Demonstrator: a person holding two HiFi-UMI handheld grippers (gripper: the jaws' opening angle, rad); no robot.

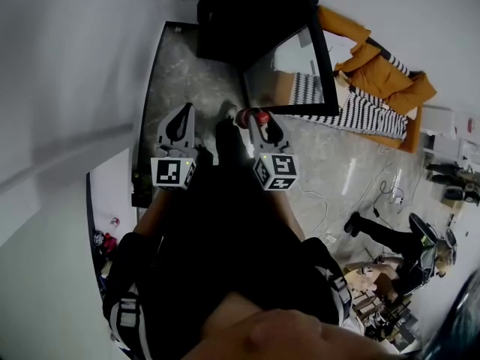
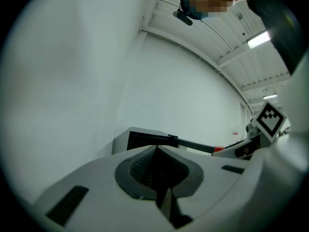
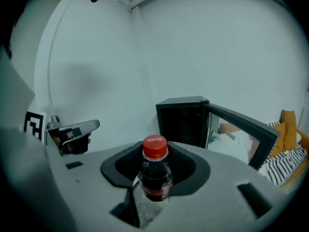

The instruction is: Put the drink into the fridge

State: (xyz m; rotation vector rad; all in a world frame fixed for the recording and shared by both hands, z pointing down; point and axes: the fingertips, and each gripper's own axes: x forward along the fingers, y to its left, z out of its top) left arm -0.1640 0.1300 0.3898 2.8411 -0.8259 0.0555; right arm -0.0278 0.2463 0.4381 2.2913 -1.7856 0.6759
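**Item 1. Drink bottle**. Clear plastic with a red screw cap and a dark soft drink inside. It stands upright between the jaws of the right gripper, with the cap rising above them. It is outside the fridge, in front of the fridge's open side.

**Item 2. Right gripper**. Grey, two jaws, with a marker cube at the rear. The jaws are clamped on the body of the drink bottle. The gripper points towards the fridge opening.

**Item 3. Left gripper**. Same make, with its own marker cube. The jaw tips are pressed together with nothing between them. In the head view it sits just left of the right gripper, roughly parallel to it.

**Item 4. Mini fridge**. Black cabinet standing on the floor near a white wall. The interior is dark and its contents cannot be made out.

**Item 5. Fridge door**. Black frame with a glass pane. It is swung wide open to the right as the right gripper view shows it.

**Item 6. Surroundings.**
- The floor is pale and marbled.
- An orange jacket and a black-and-white striped cloth lie beyond the open door.
- A thin white cable trails across the floor.
- A second person in dark clothing shows at the lower right of the head view.
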